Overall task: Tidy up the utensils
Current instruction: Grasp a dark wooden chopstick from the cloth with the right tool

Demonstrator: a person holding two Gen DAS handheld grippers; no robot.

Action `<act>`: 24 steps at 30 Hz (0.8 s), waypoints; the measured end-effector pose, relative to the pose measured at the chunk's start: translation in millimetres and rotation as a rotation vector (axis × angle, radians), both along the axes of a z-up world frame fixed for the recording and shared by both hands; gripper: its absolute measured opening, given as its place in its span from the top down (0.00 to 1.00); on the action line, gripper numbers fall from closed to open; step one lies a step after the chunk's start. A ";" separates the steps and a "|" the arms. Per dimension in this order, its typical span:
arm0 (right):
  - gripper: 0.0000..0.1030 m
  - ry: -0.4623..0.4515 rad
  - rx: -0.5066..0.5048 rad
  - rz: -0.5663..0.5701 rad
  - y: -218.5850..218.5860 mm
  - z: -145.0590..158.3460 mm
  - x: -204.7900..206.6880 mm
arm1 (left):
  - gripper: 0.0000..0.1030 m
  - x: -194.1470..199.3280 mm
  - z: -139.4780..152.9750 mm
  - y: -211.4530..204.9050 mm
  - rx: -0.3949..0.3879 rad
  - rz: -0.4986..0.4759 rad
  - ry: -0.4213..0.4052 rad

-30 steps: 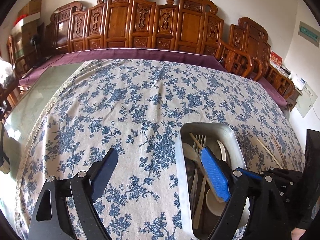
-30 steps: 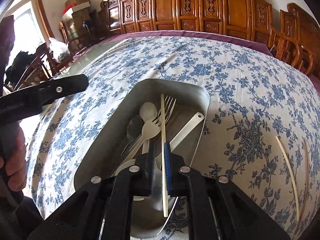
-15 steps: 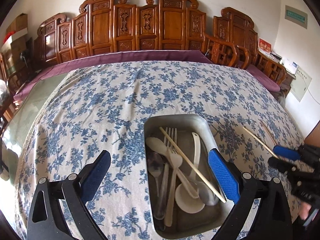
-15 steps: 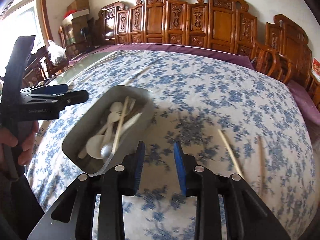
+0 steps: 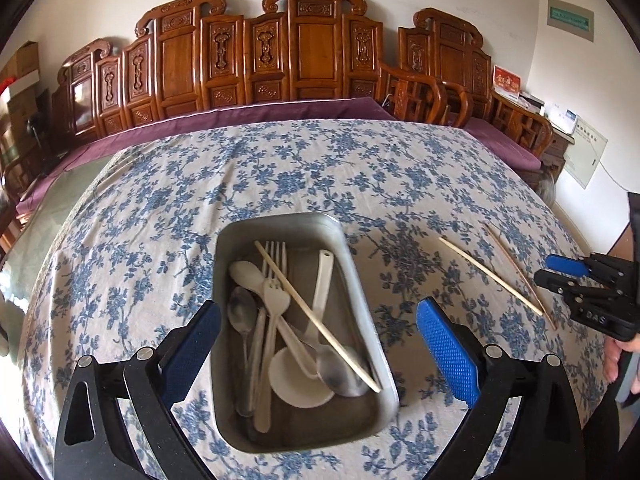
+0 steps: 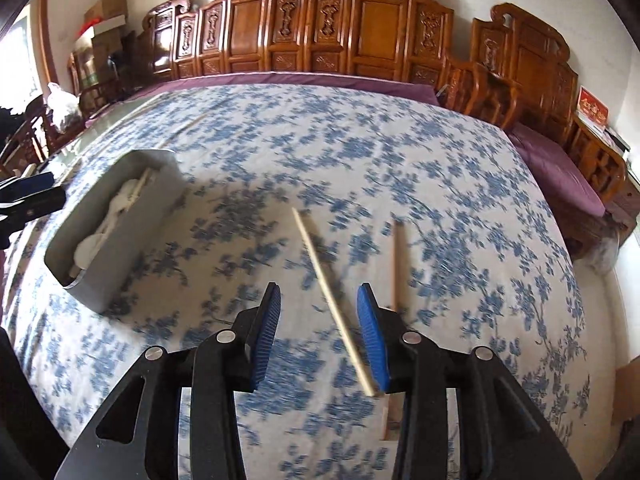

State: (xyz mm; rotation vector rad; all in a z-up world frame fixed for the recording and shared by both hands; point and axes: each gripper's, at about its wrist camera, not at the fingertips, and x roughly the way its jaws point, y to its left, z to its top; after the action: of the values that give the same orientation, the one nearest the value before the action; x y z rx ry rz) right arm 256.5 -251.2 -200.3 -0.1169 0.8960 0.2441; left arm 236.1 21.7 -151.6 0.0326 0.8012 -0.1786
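Two chopsticks [image 6: 336, 308] on the floral desk [image 6: 360, 152], right gripper [image 6: 318, 332] jaws just opening around one, untouched, left gripper [image 5: 318, 346] jaws wide apart over the metal tray [image 5: 356, 280].

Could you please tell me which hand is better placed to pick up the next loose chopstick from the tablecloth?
Right: the pale chopstick lies between the right gripper's open jaws, which have just been opening, while the left gripper hangs over the metal tray.

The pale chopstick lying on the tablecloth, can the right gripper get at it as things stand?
Probably yes. The right gripper is open, its jaws having just been opening, and the pale chopstick lies bare on the tablecloth between them, with nothing over it.
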 end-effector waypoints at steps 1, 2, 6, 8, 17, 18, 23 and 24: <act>0.59 0.011 -0.002 -0.005 -6.5 -4.6 2.4 | 0.08 -3.2 0.7 -4.5 0.000 0.000 -0.002; 0.59 0.020 -0.006 -0.010 -11.0 -7.8 4.4 | 0.08 -5.6 1.2 -8.5 0.003 0.000 -0.004; 0.59 0.063 -0.031 -0.024 -31.1 -26.3 12.8 | 0.08 -12.5 4.5 -24.6 0.014 -0.004 -0.011; 0.59 0.092 -0.040 -0.018 -38.3 -37.1 14.8 | 0.08 -15.2 4.9 -33.4 0.019 -0.005 -0.006; 0.79 0.148 -0.075 0.039 -52.9 -56.9 9.2 | 0.08 -28.0 -3.7 -73.8 0.025 -0.001 0.041; 0.83 0.153 -0.077 0.048 -54.8 -57.0 8.0 | 0.08 -28.2 -4.8 -79.7 0.023 0.000 0.049; 0.94 0.154 -0.122 0.095 -61.1 -56.4 -0.8 | 0.08 -30.9 -11.5 -105.4 0.034 0.005 0.068; 0.94 0.158 -0.111 0.098 -64.0 -56.5 -2.2 | 0.08 -30.6 -13.5 -111.3 0.038 0.003 0.073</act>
State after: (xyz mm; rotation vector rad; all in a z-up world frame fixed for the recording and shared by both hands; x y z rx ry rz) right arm 254.2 -315.2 -256.8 -0.2481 1.0623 0.2978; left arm 205.5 -89.6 -165.1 0.0614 0.8775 -0.1620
